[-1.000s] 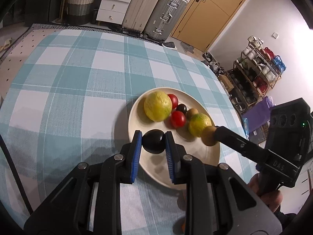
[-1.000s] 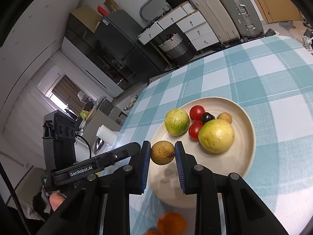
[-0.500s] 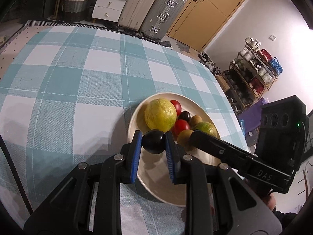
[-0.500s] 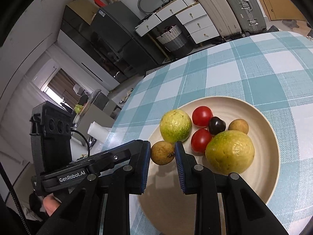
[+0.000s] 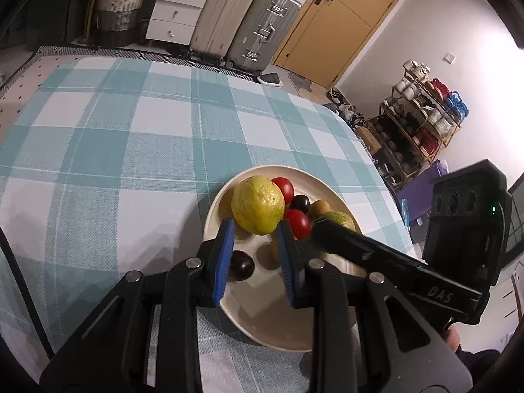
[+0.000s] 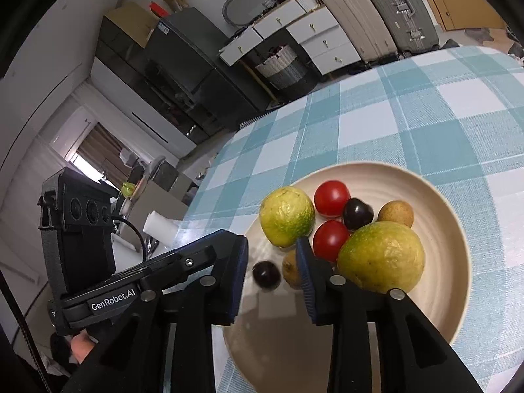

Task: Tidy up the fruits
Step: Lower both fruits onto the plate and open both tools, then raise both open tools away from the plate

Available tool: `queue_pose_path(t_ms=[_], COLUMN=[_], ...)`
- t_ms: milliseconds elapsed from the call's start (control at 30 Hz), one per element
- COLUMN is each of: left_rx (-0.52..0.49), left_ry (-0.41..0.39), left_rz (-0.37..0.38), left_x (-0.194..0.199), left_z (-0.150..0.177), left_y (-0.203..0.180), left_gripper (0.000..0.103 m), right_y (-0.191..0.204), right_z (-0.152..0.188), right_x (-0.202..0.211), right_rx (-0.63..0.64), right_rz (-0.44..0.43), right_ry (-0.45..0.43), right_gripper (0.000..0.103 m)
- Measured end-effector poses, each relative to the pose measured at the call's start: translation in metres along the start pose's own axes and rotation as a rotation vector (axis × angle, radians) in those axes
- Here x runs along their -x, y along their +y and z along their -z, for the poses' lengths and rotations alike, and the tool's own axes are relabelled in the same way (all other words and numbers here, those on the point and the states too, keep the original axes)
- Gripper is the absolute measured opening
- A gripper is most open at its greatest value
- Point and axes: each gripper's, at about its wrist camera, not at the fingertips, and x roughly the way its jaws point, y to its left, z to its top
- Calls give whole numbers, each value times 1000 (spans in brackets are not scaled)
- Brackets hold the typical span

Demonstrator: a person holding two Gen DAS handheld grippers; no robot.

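A cream plate [image 5: 334,321] [image 6: 445,262] on the checked tablecloth holds two yellow-green guavas [image 5: 257,204] [image 6: 381,257], two red tomatoes [image 5: 296,222] [image 6: 330,193], a dark plum [image 6: 357,213] and a small brown fruit [image 6: 396,213]. My left gripper [image 5: 253,258] is open above the plate; a dark plum [image 5: 241,264] lies on the plate between its fingers. My right gripper [image 6: 271,270] is open too, with that plum [image 6: 267,273] and a brown fruit [image 6: 291,270] lying loose on the plate between its fingers.
The table's right edge curves close to the plate [image 5: 389,190]. Suitcases [image 5: 242,16], a white drawer unit [image 5: 177,9] and a laundry basket [image 5: 118,13] stand beyond the far edge. A shoe rack [image 5: 422,121] is at the right.
Both grippers have opened. The dark plum dropped from my left gripper and the brown fruit from my right gripper onto the plate. Both grippers moved further over the plate.
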Motion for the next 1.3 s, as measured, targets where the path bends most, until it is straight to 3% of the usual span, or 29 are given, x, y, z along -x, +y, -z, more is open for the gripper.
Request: queue_pose_path(t_ms=[200,267,400,467,600,700,933,1300], left_rx=[17,18,14,4,-24,-57,-97,-104], left_ry=[-18,-21,-21,-28,-43,-57,-90,-68], left_rz=[-18,-26,-45,-58,-94,-140,-207,-257], left_x=[21,28,41,49,63,73,93,103], left_z=[6,11,23,30,48,62,86,109], left_y=[1,0,-5,-11,-26,-39,-62,-76], left_gripper=[24,27,29,29,46,52,77,87], right_y=[2,3,7,8,12,16,24,34], right_z=[-2,0,7,11,20,27,43,68], right_x=[26,35,54,63,84,97,117,138], right_rx=[4,10,28,26,36,46,65,123], right_rz=[9,19,56,69,77,81,78,119], right_ry=[-55,-71,-100,-106,-144,-164,-169,-164], right_gripper=[42,49,52,68,75,84,88,97])
